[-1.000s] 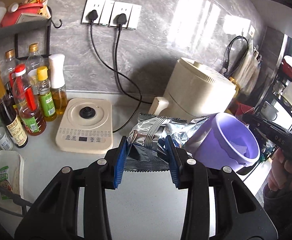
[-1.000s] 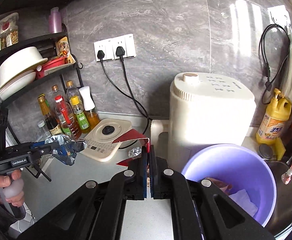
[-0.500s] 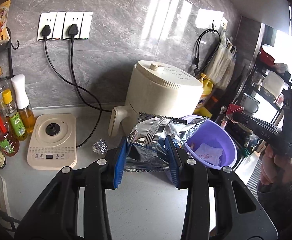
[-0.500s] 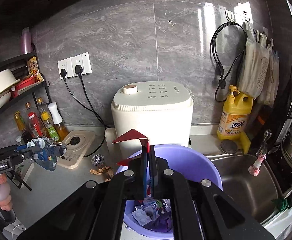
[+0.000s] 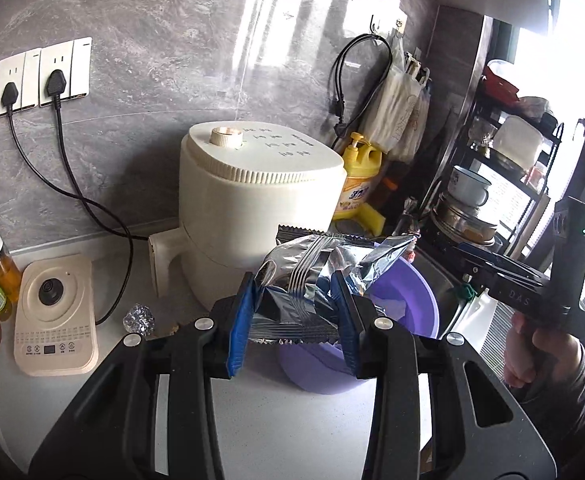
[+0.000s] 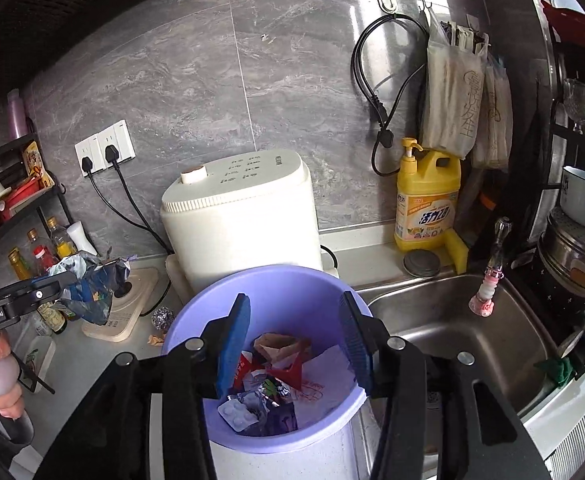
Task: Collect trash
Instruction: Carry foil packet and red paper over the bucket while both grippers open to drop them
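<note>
My right gripper [image 6: 294,340] has just spread over the purple bucket [image 6: 292,280], nothing between its jaws. My left gripper [image 5: 296,316] pinches a foil snack bag [image 5: 312,268] near the rim; released early, it could land on the counter [image 5: 292,420].

A grey marble-look tiled wall [image 6: 292,80] backs the pale desk [image 6: 92,360]. A cream appliance [image 6: 240,216] stands against that wall; left of it are double sockets [image 6: 104,148] and a black rack [image 6: 20,208], right of it a steel sink [image 6: 452,332]. Daylight glares off the tiles above the appliance.
</note>
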Motion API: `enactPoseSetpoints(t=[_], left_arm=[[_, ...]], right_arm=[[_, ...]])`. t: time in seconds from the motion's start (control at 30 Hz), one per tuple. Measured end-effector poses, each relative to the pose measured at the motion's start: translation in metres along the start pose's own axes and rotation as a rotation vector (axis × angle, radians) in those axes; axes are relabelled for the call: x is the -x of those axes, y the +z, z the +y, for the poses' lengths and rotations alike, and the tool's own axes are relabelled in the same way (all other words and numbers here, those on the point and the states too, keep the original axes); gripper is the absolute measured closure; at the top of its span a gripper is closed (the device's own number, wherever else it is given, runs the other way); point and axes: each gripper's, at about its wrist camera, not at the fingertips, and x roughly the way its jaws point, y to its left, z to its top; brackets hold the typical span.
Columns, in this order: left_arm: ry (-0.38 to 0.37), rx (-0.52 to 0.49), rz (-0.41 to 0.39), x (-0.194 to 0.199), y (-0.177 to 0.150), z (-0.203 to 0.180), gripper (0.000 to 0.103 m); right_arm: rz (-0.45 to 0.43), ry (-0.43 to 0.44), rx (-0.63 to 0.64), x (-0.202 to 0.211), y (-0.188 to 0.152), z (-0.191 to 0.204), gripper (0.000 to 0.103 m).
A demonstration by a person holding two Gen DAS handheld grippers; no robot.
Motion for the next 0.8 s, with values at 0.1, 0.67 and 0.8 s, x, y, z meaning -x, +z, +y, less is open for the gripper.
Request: enactPoseSetpoints(t=[0.1,0.67,0.8], left_arm=[[-0.029,-0.028,0.012,-0.012,0.006,-0.013,0.065],[0.017,-0.046,0.000,-0.029,0.007,-0.015,0.007],[0.070,0.000,-0.010,-0.013,0.001,0.011,0.006]], right_arm=[[-0.007,-0.019,-0.034,0.008,-0.005,-0.014,0.056],[-0.012,-0.063,-0.130,0.039,-0.032,-0.035,0.051],[-0.005,-0.029,-0.103,0.033,-0.031,-0.018,0.047]])
